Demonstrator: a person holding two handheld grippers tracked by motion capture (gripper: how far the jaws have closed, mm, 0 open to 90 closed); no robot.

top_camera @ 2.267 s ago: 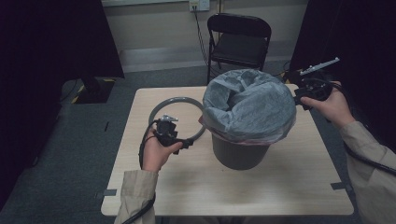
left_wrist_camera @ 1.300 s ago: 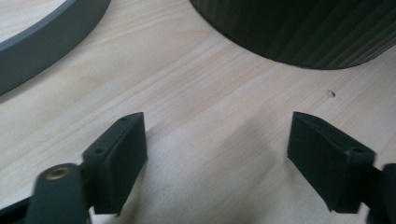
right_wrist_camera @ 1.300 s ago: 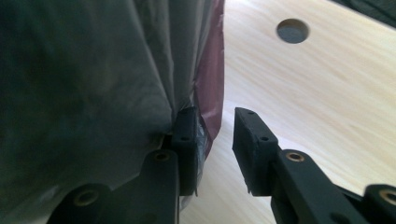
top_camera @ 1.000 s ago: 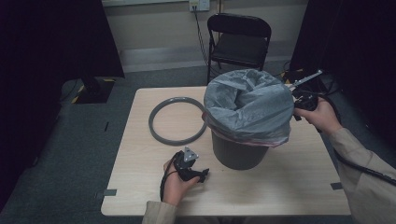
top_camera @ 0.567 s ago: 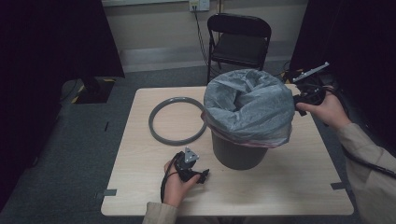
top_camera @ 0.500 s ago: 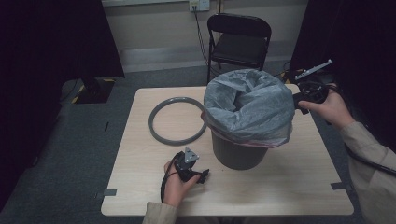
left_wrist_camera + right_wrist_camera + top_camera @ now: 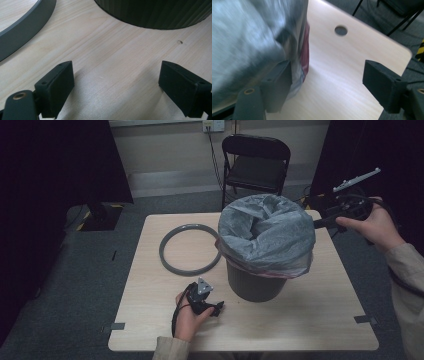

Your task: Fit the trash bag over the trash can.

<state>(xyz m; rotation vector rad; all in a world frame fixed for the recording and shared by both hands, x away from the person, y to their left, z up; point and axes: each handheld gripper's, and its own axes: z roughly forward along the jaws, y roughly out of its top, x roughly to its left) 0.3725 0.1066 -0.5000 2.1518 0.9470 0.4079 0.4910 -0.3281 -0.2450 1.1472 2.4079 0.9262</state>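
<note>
While the left claw (image 7: 218,308) rests on the pale wood-grain worktop (image 7: 150,320) just in front of the bin (image 7: 255,282), its jaws stand wide apart with nothing between them. The left claw view shows the bin's ribbed dark wall (image 7: 155,12) close ahead and a curve of the ring (image 7: 25,27) off to one side. The bin is a round, dark, ribbed tub, and the thin, crinkly grey liner (image 7: 267,232) is draped over its rim and puffed up above it, with a reddish band showing at its hem. I judge the liner-fitting step about done: the right claw (image 7: 320,223) has just been opening and hangs released beside the bin's far-right rim, the liner's edge (image 7: 297,45) next to one jaw, not pinched. To the bin's left lies the smooth, rigid grey hoop, flat on the worktop. The next move probably calls for picking up that ring and lowering it level over the bin's rim to clamp the liner. Beyond the bin stands a black folding chair (image 7: 255,165).
</note>
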